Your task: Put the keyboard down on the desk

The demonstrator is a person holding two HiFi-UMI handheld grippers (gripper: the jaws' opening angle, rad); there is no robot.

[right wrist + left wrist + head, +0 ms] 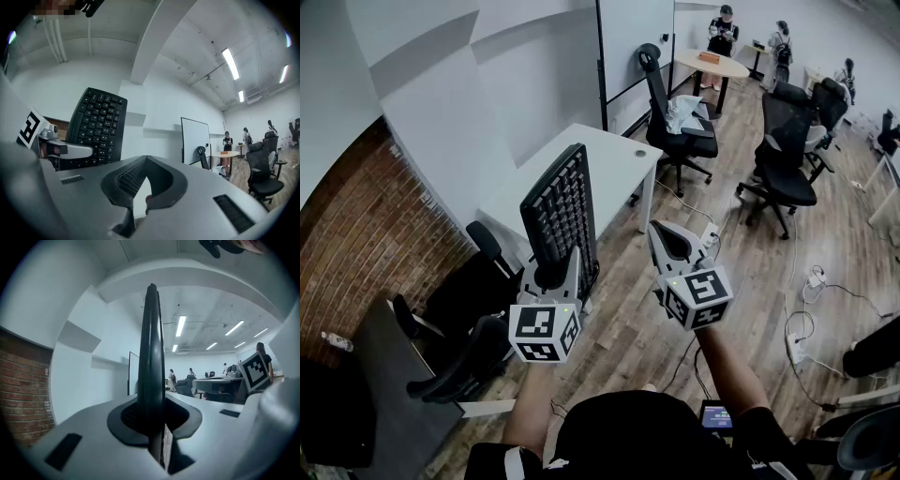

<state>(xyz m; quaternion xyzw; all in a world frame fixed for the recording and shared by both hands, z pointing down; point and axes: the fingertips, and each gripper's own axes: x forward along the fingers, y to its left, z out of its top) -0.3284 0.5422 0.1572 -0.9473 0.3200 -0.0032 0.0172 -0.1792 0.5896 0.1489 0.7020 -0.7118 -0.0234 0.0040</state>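
The left claw is clamped on the lower end of the keyboard, which stands upright on end in the air at the near end of the white bench. Whether it is already over the top I cannot tell. The right claw is closed on nothing, off to the right and apart from the keyboard. The main risk, as I judge it, is that a long board pinched at one end pivots or slips in the grip as it is tipped flat. It could then land on a corner or drop to the wooden floor. Set too near the front edge, it could overhang. The bench top looks bare, so room is ample. One black chair sits low at the left and another chair by the far corner, both clear of the way.
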